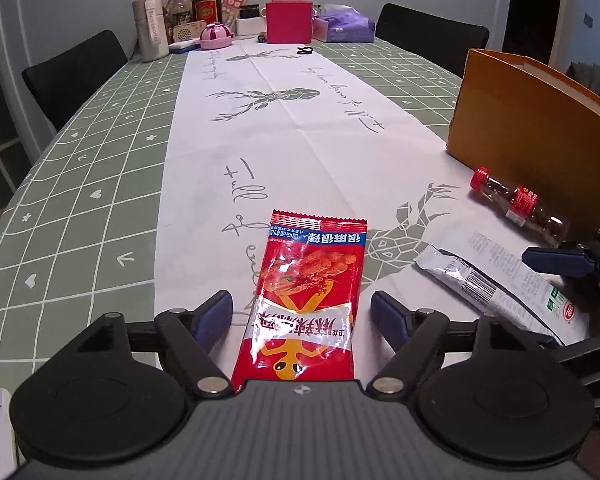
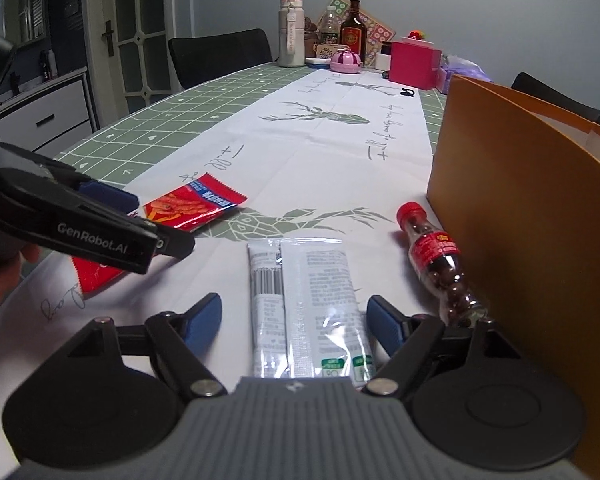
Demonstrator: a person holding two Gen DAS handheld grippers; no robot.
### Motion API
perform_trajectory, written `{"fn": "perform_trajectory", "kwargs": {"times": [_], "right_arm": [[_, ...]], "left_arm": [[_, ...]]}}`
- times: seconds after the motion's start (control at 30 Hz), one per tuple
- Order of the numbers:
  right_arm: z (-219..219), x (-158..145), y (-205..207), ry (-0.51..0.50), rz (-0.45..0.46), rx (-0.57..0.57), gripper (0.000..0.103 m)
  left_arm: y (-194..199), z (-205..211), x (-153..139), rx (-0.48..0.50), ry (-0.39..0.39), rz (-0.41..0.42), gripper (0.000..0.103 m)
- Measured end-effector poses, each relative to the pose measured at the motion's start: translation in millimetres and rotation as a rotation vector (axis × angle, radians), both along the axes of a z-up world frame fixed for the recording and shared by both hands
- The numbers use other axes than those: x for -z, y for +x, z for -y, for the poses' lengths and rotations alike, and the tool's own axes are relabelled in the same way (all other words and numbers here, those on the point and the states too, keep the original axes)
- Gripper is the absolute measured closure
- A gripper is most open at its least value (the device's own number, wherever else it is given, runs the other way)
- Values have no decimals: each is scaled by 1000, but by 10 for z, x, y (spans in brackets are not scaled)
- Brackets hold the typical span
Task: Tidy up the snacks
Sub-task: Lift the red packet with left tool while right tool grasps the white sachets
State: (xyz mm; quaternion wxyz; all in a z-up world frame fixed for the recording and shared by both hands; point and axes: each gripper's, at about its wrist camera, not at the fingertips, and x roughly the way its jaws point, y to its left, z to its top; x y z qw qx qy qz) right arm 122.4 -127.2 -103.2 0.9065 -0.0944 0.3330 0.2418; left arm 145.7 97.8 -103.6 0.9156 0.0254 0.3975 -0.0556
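Straddling the red snack packet (image 1: 310, 304), your left gripper (image 1: 302, 316) has its blue pads spread wide, one on each side of the packet and touching neither edge; the packet lies flat on the white runner of the tablecloth (image 1: 100, 208), its serrated far end pointing away from you; your right gripper (image 2: 294, 322) is likewise wide, its pads flanking the white snack pouch (image 2: 306, 300), which lies barcode side up and clear of both fingers; just right of that pouch a small bottle with a red cap (image 2: 436, 264) lies on its side, filled with dark round pieces, its base close against the wall of the orange paper bag (image 2: 520, 216) that stands upright at the table's right edge; from the right wrist view you see your left gripper low over the red packet, near the pouch but apart from it; at the far end of the table stand a pink box (image 1: 289, 20), a dark glass bottle (image 1: 206, 0) and a tall white flask (image 1: 150, 20).
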Motion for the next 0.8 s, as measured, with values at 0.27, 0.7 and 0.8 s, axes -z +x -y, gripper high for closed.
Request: {"fn": "perform_trajectory", "kwargs": {"times": [0.27, 0.7, 0.8], "right_arm": [[3, 11, -20, 4, 15, 12, 25], [28, -16, -76, -1, 33, 16, 50], [28, -18, -81, -2, 33, 15, 52]], "left_arm": [[-51, 38, 32, 19, 2, -26, 0], [-137, 134, -31, 16, 14, 54, 48], [-157, 171, -35, 26, 40, 59, 51]]}}
